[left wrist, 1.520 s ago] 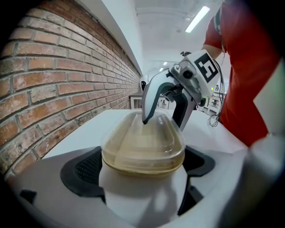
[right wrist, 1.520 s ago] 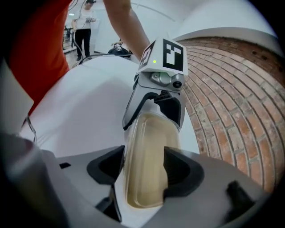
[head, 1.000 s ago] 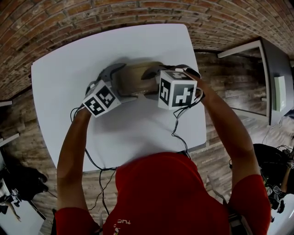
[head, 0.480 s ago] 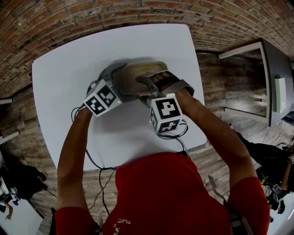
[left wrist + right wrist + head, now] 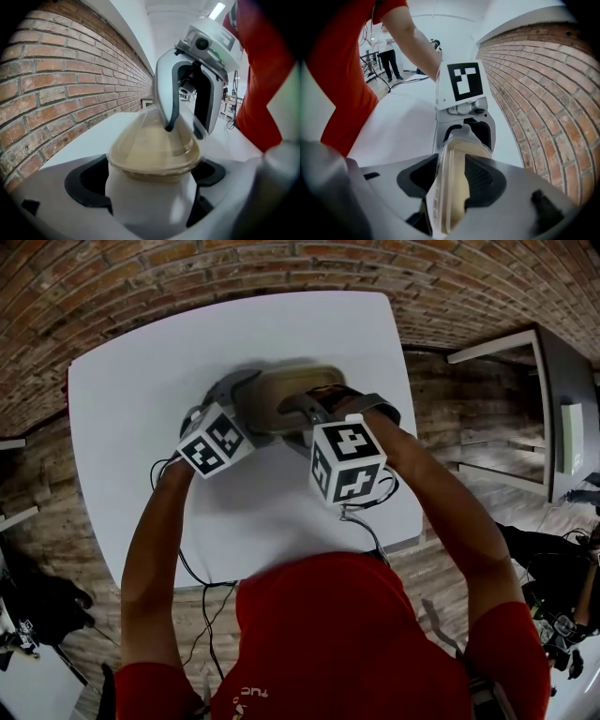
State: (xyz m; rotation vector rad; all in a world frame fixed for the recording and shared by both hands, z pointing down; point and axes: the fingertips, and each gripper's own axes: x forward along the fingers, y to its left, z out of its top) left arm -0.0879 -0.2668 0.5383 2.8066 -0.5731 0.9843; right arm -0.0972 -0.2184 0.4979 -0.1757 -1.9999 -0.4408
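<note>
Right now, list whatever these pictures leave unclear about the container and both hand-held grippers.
- Container contents: only a beige blur through the lid, every view.
- Its base: head view, hidden by the left hand-held gripper and right hand-held gripper.
- Table near edge: head view, behind the person's torso.

White square table (image 5: 131,409). Brick wall (image 5: 187,263) runs along the table's far edge. Wooden plank floor (image 5: 450,427) lies right of the table, with a dark desk (image 5: 567,362) further right, well apart. A standing person (image 5: 389,49) is beyond the table's end. Ceiling strip light (image 5: 216,10) is above.
</note>
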